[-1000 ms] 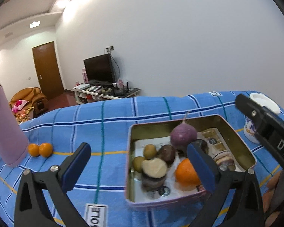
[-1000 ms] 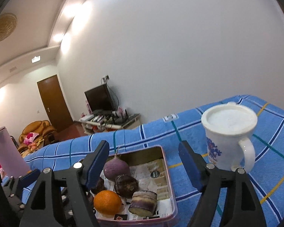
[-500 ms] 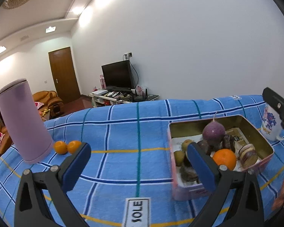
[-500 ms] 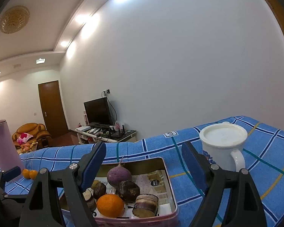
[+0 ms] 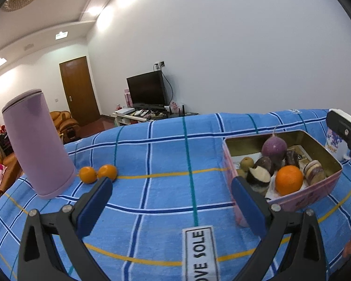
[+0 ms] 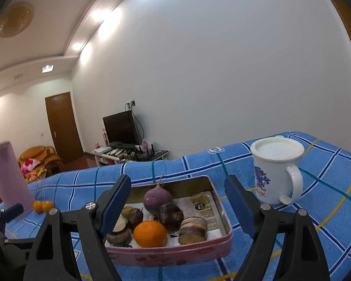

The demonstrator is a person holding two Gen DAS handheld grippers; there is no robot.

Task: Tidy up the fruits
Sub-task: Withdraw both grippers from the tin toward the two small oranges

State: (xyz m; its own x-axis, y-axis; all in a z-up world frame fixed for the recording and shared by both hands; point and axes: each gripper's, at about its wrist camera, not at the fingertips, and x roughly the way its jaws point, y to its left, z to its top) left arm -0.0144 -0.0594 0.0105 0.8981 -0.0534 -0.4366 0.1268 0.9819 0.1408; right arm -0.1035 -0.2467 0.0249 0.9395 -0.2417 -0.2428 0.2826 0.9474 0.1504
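A pink tin point(image 5: 315, 195) point(image 6: 175, 256) on the blue checked cloth holds an orange point(image 5: 289, 180) point(image 6: 149, 233), a purple round root point(image 5: 274, 146) point(image 6: 157, 198), dark cut pieces and small green fruits. Two small oranges point(image 5: 97, 174) point(image 6: 42, 206) lie on the cloth beside a tall lilac cylinder point(image 5: 36, 142) point(image 6: 9, 176). My left gripper point(image 5: 171, 201) is open and empty over the cloth, left of the tin. My right gripper point(image 6: 179, 205) is open and empty, hovering just before the tin.
A white mug point(image 6: 277, 169) point(image 5: 336, 140) with a blue print stands right of the tin. A white label point(image 5: 200, 253) lies on the cloth near me. Beyond the table's far edge are a TV stand, a door and an orange armchair.
My left gripper has swung left and back, so the tin slid from centre to the right of its view and the lilac cylinder and two oranges came nearer. The right gripper pulled back slightly.
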